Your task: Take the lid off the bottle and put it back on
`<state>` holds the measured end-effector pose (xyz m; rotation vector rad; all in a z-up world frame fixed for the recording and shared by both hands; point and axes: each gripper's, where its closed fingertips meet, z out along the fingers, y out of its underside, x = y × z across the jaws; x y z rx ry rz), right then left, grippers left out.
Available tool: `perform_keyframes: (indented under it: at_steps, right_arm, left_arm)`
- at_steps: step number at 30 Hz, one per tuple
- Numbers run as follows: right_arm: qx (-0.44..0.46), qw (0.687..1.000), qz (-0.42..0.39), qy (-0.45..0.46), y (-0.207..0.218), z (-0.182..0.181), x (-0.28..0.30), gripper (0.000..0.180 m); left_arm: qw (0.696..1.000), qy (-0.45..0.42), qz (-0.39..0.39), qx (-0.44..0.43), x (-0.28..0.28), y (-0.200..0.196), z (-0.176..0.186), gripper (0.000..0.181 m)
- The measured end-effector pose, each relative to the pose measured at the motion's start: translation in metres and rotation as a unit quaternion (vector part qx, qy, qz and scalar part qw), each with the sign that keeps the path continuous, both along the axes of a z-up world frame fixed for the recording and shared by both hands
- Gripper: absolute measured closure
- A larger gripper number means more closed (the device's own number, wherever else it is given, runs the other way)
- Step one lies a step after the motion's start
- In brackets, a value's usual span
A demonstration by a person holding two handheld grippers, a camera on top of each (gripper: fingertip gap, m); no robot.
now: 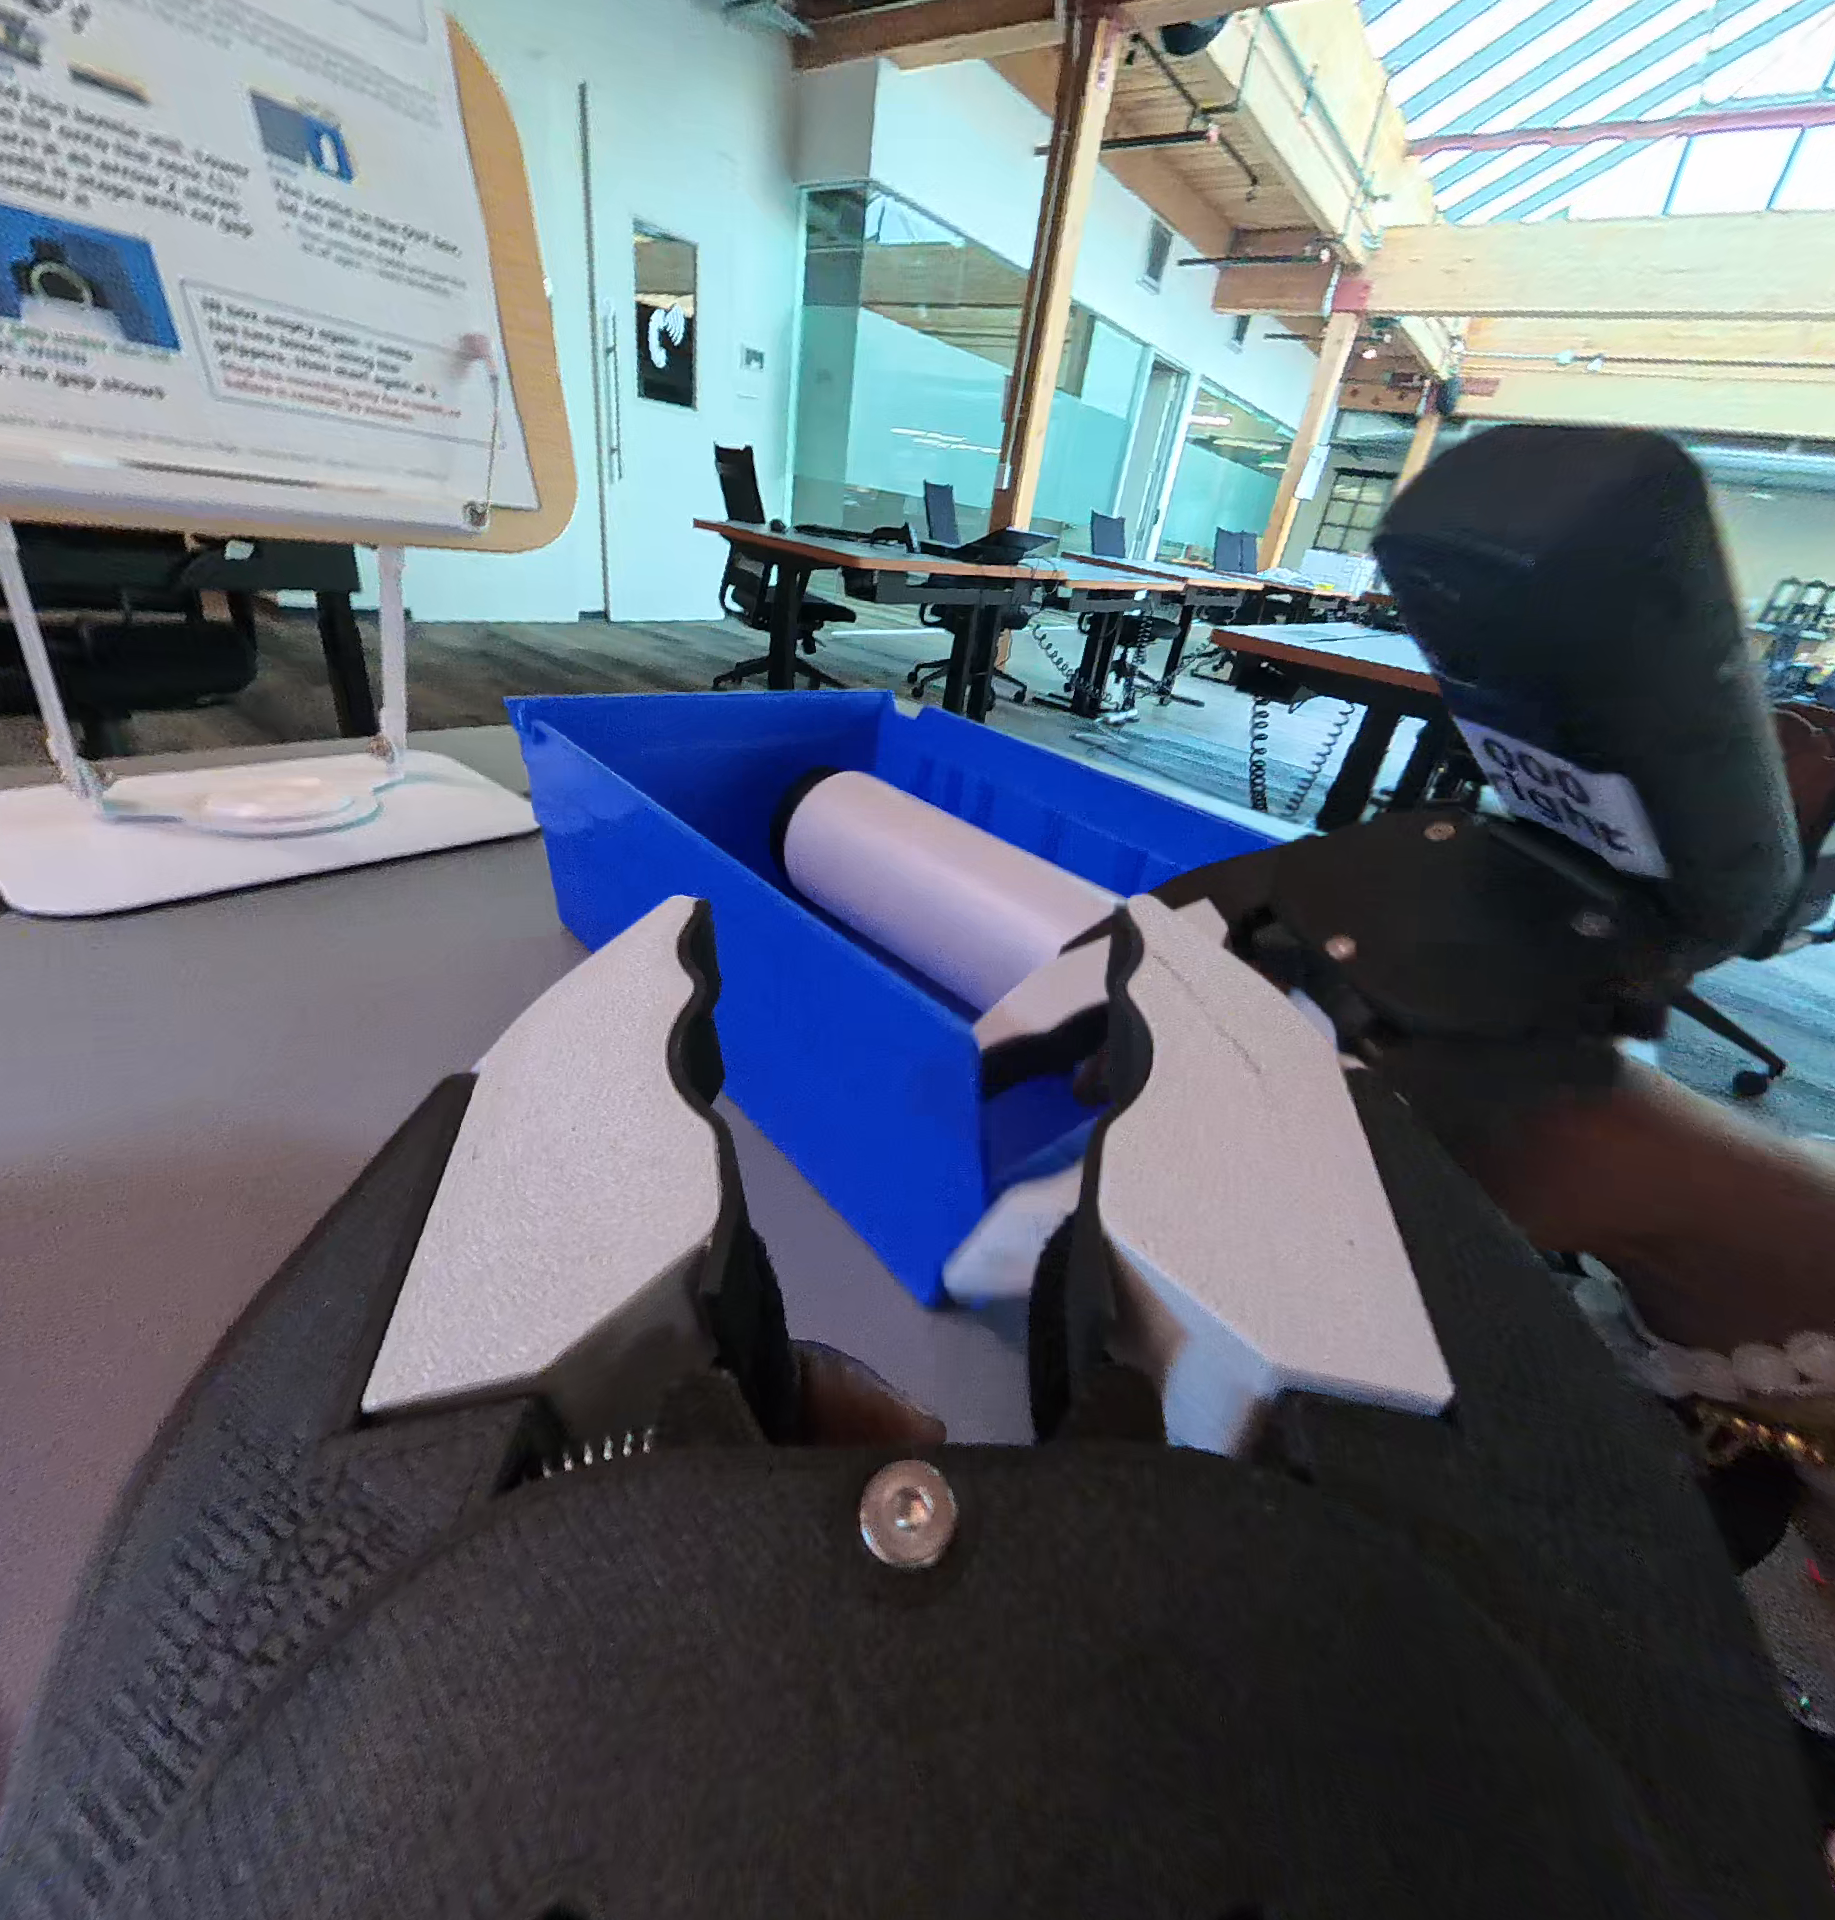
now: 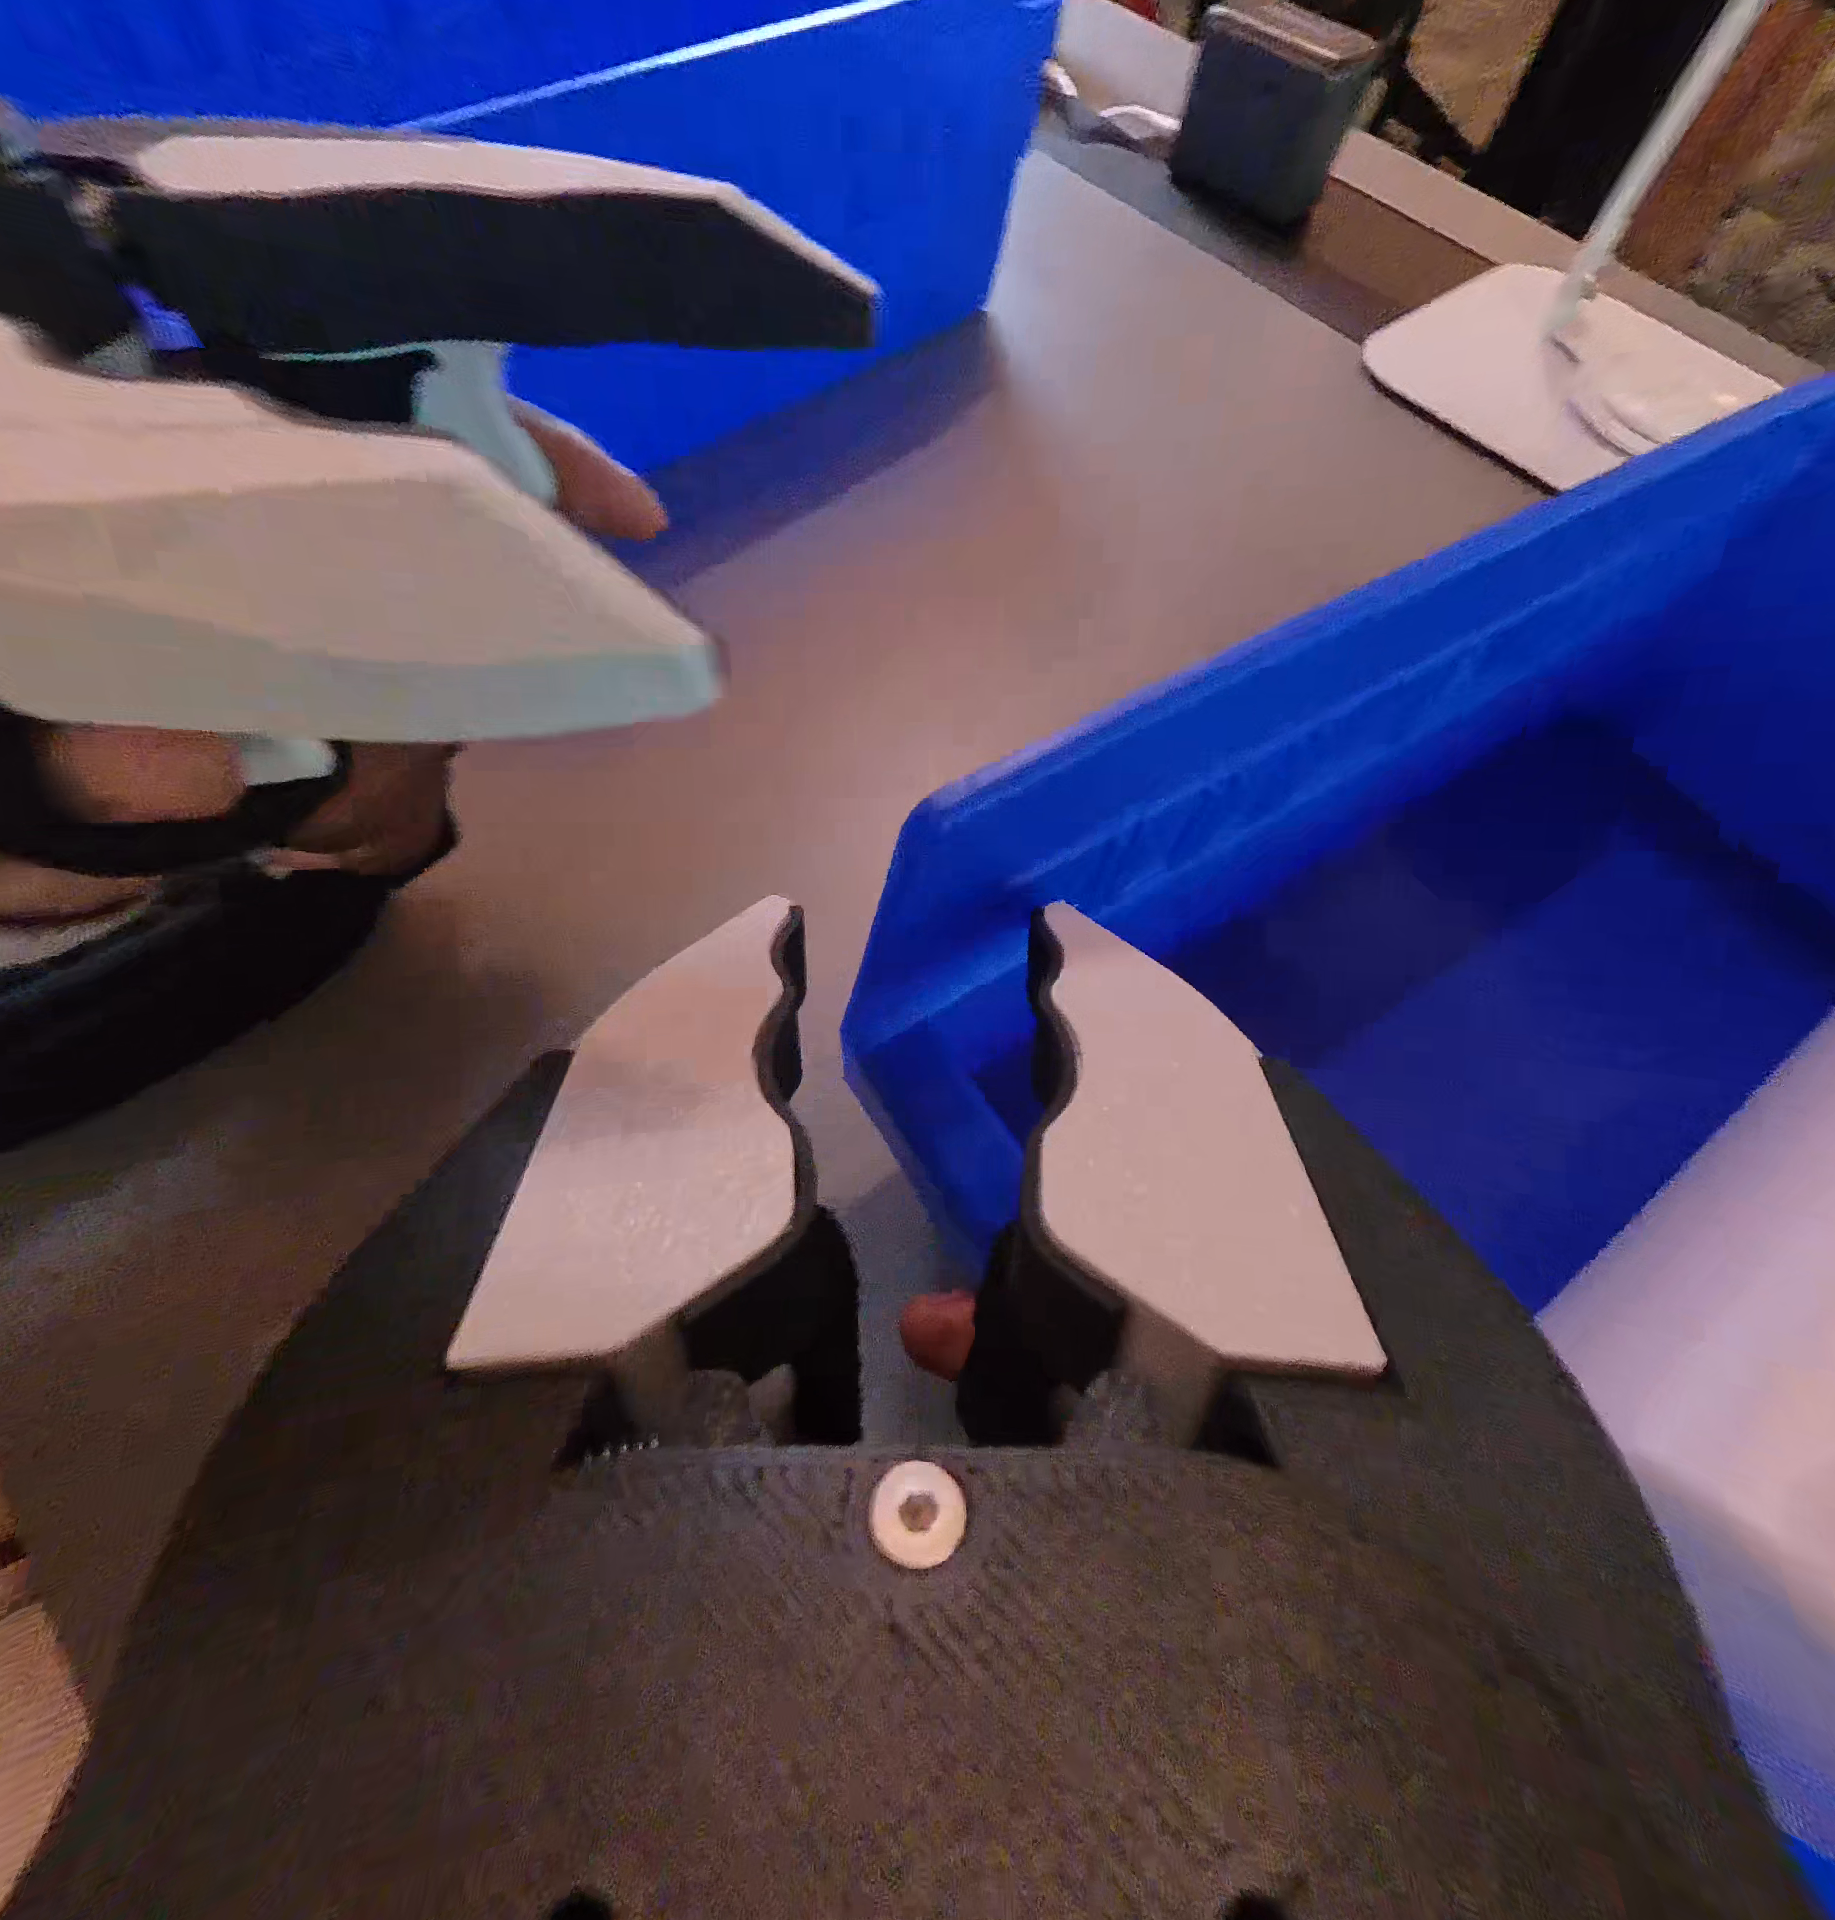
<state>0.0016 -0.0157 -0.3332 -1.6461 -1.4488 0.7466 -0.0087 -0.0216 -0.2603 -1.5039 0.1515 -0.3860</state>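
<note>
A white bottle (image 1: pixel 923 883) lies on its side in a blue bin (image 1: pixel 840 1049) on the grey table. Its black lid (image 1: pixel 794 805) is on the far end. My left gripper (image 1: pixel 913 925) is open and empty, just short of the bin's near wall. My right gripper (image 2: pixel 915 920) is open, its jaws astride a corner of the bin's wall (image 2: pixel 913 1049), one finger inside and one outside. The bottle's white side (image 2: pixel 1723 1403) fills the right edge of the right wrist view. The right gripper (image 1: pixel 1027 1132) shows in the left wrist view at the bin's near right end. The left gripper (image 2: pixel 788 468) shows in the right wrist view, open.
A sign stand with a printed sheet (image 1: pixel 217 260) and a white base (image 1: pixel 248 831) stands at the back left. A second blue bin (image 2: pixel 788 156) and a dark box (image 2: pixel 1277 104) sit farther off. Office desks and chairs (image 1: pixel 954 603) stand behind the table. Some 7 cm of space lies between my two pairs of fingers.
</note>
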Motion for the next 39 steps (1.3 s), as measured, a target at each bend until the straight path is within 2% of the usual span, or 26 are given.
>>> perform_keyframes:
  at_steps: [3, 4, 6, 9, 11, 13, 15, 17, 19, 23, 31, 39]
  right_arm:
    - [-0.032, 0.994, 0.106, -0.002, -0.043, -0.005, -0.016, 0.130]
    - [-0.042, 0.992, 0.118, 0.006, -0.048, -0.002, -0.016, 0.127]
    - [-0.045, 0.993, 0.104, 0.037, -0.041, 0.014, -0.009, 0.126]
    - [-0.024, 0.991, 0.060, 0.114, -0.019, 0.052, 0.018, 0.130]
    - [0.003, 0.984, 0.031, 0.175, -0.005, 0.080, 0.041, 0.134]
    - [0.038, 0.976, -0.009, 0.215, 0.013, 0.103, 0.064, 0.135]
    - [0.067, 0.967, -0.045, 0.240, 0.030, 0.118, 0.085, 0.137]
    - [0.075, 0.963, -0.072, 0.250, 0.043, 0.120, 0.101, 0.139]
    - [0.065, 0.960, -0.095, 0.255, 0.054, 0.120, 0.111, 0.140]
    - [0.053, 0.958, -0.097, 0.263, 0.059, 0.118, 0.115, 0.141]
    - [0.085, 0.965, -0.095, 0.229, 0.057, 0.111, 0.107, 0.141]
    - [0.077, 0.964, -0.099, 0.234, 0.061, 0.110, 0.109, 0.142]
  left_arm:
    - [0.999, 0.027, 0.026, -0.030, -0.005, 0.004, -0.010, 0.109]
    - [0.997, 0.052, 0.044, -0.045, -0.008, 0.006, -0.016, 0.110]
    - [0.986, 0.114, 0.087, -0.082, -0.016, 0.010, -0.030, 0.119]
    - [0.963, 0.207, 0.115, -0.129, -0.022, 0.015, -0.050, 0.159]
    - [0.948, 0.254, 0.131, -0.142, -0.025, 0.016, -0.055, 0.169]
    - [0.926, 0.298, 0.174, -0.154, -0.041, 0.015, -0.055, 0.170]
    - [0.921, 0.287, 0.203, -0.167, -0.058, 0.011, -0.054, 0.171]
    - [0.921, 0.262, 0.228, -0.176, -0.075, 0.003, -0.053, 0.171]
    - [0.908, 0.270, 0.267, -0.180, -0.093, -0.008, -0.052, 0.169]
    - [0.878, 0.306, 0.316, -0.189, -0.115, -0.027, -0.051, 0.168]
    - [0.827, 0.350, 0.381, -0.218, -0.153, -0.053, -0.049, 0.166]
    - [0.816, 0.327, 0.414, -0.237, -0.195, -0.083, -0.052, 0.165]
